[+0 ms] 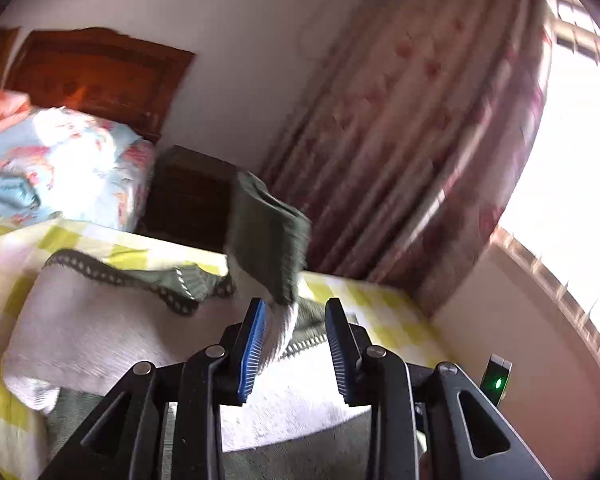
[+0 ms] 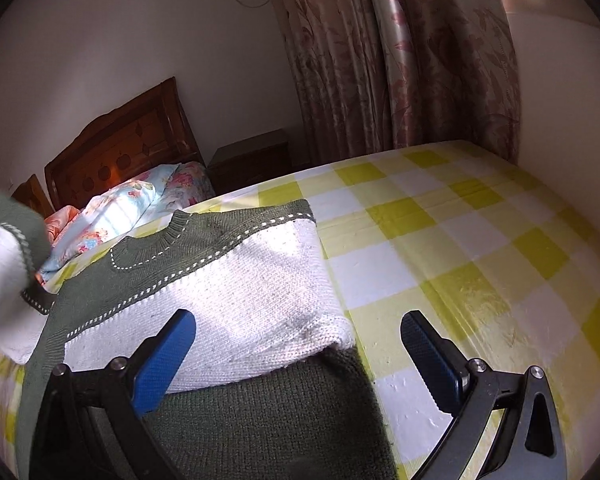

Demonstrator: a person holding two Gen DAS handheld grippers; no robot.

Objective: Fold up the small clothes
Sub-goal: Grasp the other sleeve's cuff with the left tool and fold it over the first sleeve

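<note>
We see a small knitted sweater, green at the yoke and hem with a white middle band, lying on the bed over its yellow-and-white checked sheet. In the right wrist view its round neckline points toward the headboard, and the right side of the garment is folded in over the body. The right gripper hovers low over the green lower part, its blue pads wide apart with nothing pressed between them; the left pad sits above the white band, the right pad above bare sheet. In the left wrist view, which is motion-blurred, the left gripper has a sleeve of the sweater standing up between its fingers: white cloth low down, green cuff end above. The sleeve lies against the left pad, while a clear gap shows beside the right pad, so the jaws are parted rather than clamped on it. The same sleeve shows at the far left edge of the right wrist view, raised off the bed. A floral pillow rests by the headboard, a dark nightstand stands beside the bed, and a patterned curtain hangs behind.
</note>
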